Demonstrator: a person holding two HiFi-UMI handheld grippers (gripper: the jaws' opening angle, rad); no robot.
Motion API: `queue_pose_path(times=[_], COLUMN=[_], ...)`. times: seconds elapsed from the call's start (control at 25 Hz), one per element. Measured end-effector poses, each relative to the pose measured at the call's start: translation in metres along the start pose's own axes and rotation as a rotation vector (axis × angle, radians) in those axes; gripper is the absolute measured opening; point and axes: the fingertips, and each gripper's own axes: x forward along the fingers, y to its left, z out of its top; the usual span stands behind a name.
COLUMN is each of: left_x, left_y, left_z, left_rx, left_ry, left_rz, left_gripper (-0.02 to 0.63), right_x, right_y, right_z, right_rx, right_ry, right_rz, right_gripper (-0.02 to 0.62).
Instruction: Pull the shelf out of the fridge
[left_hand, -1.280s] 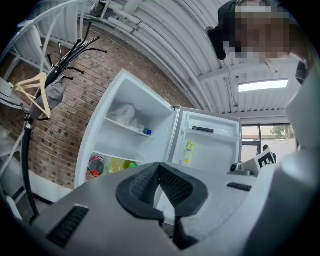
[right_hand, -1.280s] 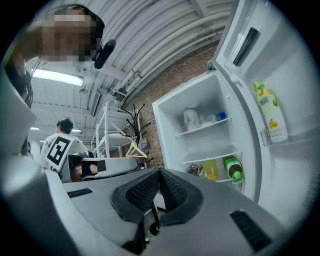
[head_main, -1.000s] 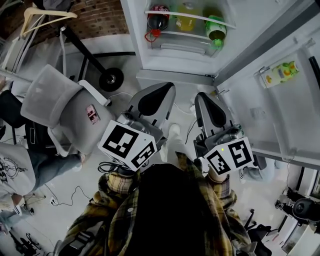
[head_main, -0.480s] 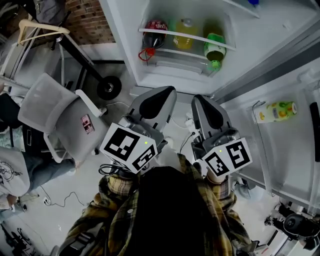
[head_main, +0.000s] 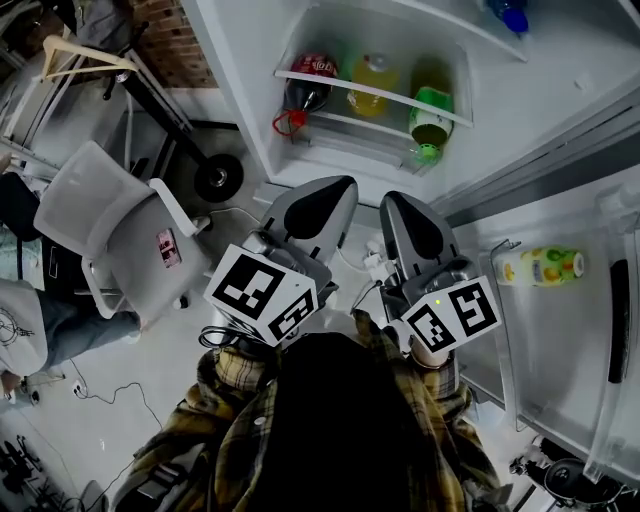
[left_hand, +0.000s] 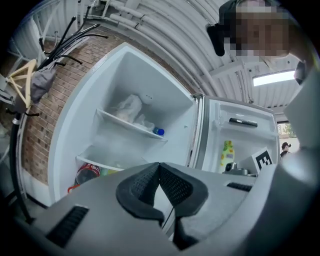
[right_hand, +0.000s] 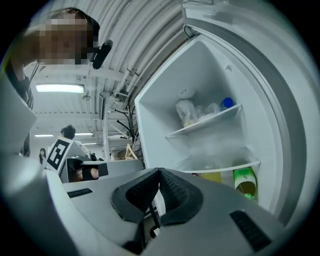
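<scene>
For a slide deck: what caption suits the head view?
Shut, empty grey left gripper and right gripper face the open white fridge, three drink bottles stored beneath its clear shelf.

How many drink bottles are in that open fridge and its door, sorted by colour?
Dark cola bottle, red label: 1
Yellow bottle: 1
Green bottle: 1
Blue-capped bottle, mostly hidden: 1
Yellow-and-green door bottle: 1
Total: 5
</scene>
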Motion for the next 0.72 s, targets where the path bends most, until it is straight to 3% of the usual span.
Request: queue_pose_path(times=[0.36, 0.72], left_x=[0.018, 0.054], left_y=[0.018, 0.057], left_z=[0.001, 0.015], left_rx=[-0.013, -0.036], left_ry=[0.019, 0.03], left_rz=[0.011, -0.059], left_gripper=[0.003, 0.003], right_x=[0.019, 0.062], right_y=[-0.012, -0.038], right_z=[0.0, 0.012], right_rx=[0.028, 0.037], right_ry=[0.008, -0.01], right_rz=[0.012, -0.066], right_gripper=[0.018, 0.018])
